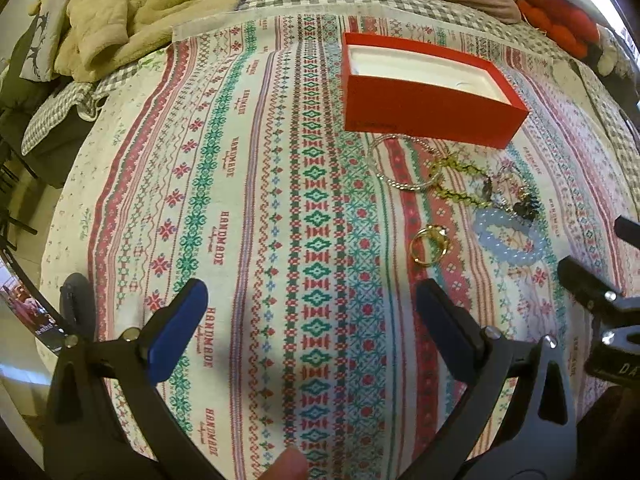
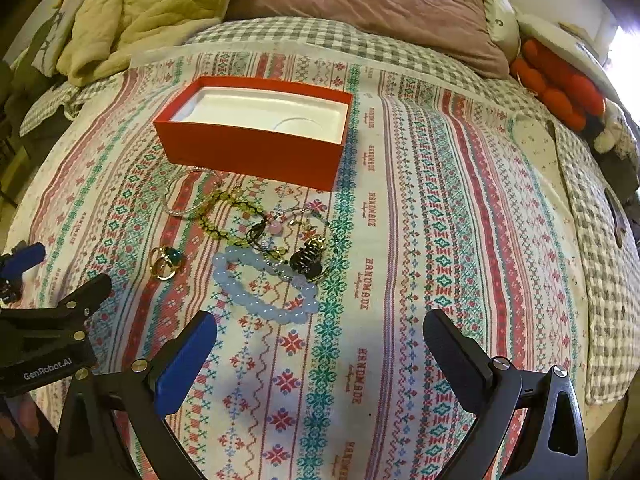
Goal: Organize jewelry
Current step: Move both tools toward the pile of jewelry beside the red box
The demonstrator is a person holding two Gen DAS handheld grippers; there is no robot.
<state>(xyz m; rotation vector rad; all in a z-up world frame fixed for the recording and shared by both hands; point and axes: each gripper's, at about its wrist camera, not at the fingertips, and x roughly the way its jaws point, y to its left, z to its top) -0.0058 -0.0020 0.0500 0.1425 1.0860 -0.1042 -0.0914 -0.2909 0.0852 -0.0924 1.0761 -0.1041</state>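
- Jewelry pile lying on patterned cloth [image 2: 400, 240], centre-left of right wrist view, just below red box [image 2: 256, 152]; box sitting open, white insert [image 2: 264, 114] showing nothing in it.
- Silver chain bracelet [image 2: 188, 196] lying closest to box front, yellow-green bead bracelet [image 2: 228, 220] overlapping it.
- Pale blue bead bracelet [image 2: 264, 292] lying lowest in pile, dark charm piece [image 2: 308, 260] touching its upper right.
- Gold ring with green stone [image 2: 165, 263] sitting apart, left of blue beads.
- Thin chain with pink bead [image 2: 280, 224] tangling among the others; exact piece count hard to tell.
- Right gripper [image 2: 320, 340] hovering low over cloth just below blue beads, fingers spread wide, pinching nothing.
- Left gripper [image 1: 312, 304] hovering over bare cloth, fingers spread, nothing between them; ring [image 1: 430, 245] lying just above its right finger, box [image 1: 424, 88] upper right of that frame.
- Each gripper showing at other view's edge.
- Cloth covering checked bedsheet [image 2: 400, 48]; beige blanket [image 2: 140, 8] upper left, mauve pillow [image 2: 380, 4] top centre, red item [image 2: 560, 84] upper right.
- Fingertip [image 1: 286, 466] poking in at bottom of left wrist view.
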